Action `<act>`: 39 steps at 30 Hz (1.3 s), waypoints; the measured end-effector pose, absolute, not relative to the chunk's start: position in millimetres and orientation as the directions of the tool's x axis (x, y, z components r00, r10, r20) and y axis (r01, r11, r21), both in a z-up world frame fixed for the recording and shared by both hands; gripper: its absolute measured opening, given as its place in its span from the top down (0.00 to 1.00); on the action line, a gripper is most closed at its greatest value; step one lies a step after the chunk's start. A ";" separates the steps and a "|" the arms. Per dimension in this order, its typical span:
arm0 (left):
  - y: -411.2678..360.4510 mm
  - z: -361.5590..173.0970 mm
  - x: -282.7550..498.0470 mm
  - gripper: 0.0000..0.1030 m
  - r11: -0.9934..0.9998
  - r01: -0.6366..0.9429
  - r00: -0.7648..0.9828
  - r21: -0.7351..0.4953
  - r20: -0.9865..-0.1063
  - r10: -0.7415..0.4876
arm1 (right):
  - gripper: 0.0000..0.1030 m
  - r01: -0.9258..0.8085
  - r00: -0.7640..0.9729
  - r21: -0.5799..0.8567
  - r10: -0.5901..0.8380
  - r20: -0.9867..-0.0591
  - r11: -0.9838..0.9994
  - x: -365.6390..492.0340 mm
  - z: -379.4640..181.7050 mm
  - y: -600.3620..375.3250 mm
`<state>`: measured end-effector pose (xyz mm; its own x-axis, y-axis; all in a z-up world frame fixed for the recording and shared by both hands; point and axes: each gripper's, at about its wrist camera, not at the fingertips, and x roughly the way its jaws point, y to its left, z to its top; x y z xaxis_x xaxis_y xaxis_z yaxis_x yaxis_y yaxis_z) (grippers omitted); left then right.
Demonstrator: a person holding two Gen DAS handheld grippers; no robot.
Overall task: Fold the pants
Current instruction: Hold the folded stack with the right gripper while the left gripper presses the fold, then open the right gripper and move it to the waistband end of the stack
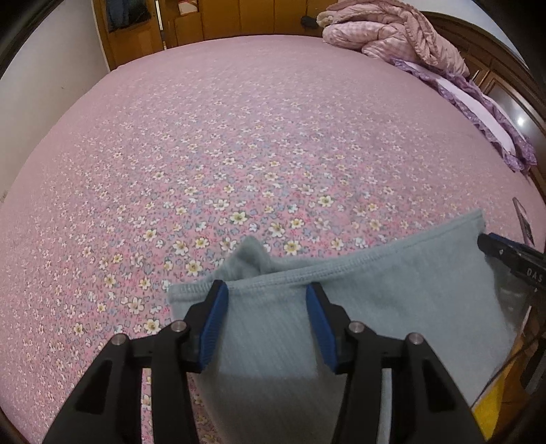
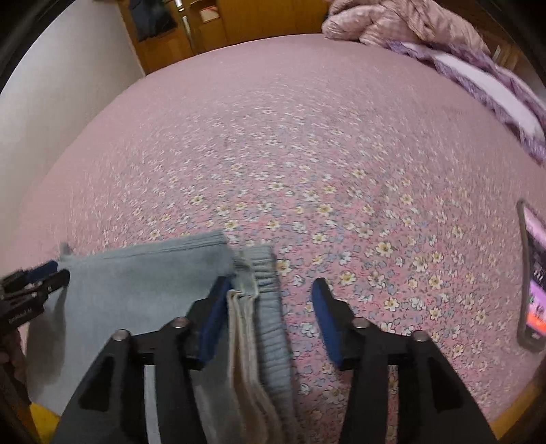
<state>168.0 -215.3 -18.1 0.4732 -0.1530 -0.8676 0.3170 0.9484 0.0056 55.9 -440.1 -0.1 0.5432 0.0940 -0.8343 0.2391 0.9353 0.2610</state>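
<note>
Light blue-grey pants [image 1: 375,300] lie folded on the near part of a pink flowered bedsheet [image 1: 239,136]. My left gripper [image 1: 268,300] hovers over their left end, jaws apart, with the flat cloth and its stitched hem showing between the blue pads. In the right wrist view the pants [image 2: 136,290] end in a ribbed elastic waistband [image 2: 269,328] and a cream inner layer. My right gripper [image 2: 273,300] stands open there; the waistband lies loose beside its left pad and the right pad is over bare sheet. Each gripper shows at the edge of the other's view: right [image 1: 488,244], left [image 2: 51,273].
A phone [image 2: 532,273] with a lit screen lies on the sheet to the right. A heaped pink quilt [image 1: 392,34] and a purple frilled pillow [image 1: 477,102] sit at the far right. Wooden cabinets [image 1: 204,20] stand beyond the bed's far edge.
</note>
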 end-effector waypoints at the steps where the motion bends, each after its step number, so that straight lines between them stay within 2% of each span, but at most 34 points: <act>1: -214.2 -16.1 165.7 0.50 0.948 0.318 0.468 0.001 -0.870 -0.156 | 0.51 0.238 0.542 0.259 0.093 -0.835 0.936 55.2 1.1 -440.6; 9: -194.1 2.8 102.4 0.50 0.939 0.343 0.454 -0.009 -0.874 -0.174 | 0.54 0.175 0.559 0.192 0.063 -0.827 0.966 26.8 40.1 -419.5; 14: -179.8 -8.3 68.3 0.50 0.941 0.322 0.361 -0.104 -0.906 -0.223 | 0.54 0.140 0.550 0.180 0.074 -0.832 0.974 2.4 49.9 -402.7; 28: -168.6 -18.0 42.6 0.46 0.938 0.319 0.325 -0.132 -0.915 -0.240 | 0.53 0.179 0.483 0.126 0.025 -0.875 0.976 -6.4 18.5 -400.8; 33: -159.2 -17.6 31.0 0.45 0.933 0.332 0.313 -0.141 -0.916 -0.250 | 0.53 0.222 0.484 0.165 0.038 -0.874 0.961 -20.4 29.7 -405.4; 36: -153.9 -22.0 31.4 0.41 0.936 0.320 0.305 -0.143 -0.920 -0.245 | 0.53 0.241 0.493 0.230 0.085 -0.866 0.943 -31.4 34.3 -408.2; 39: -159.4 -23.3 33.7 0.40 0.937 0.328 0.311 -0.123 -0.922 -0.229 | 0.53 0.255 0.461 0.231 0.092 -0.883 0.939 -34.0 26.1 -408.1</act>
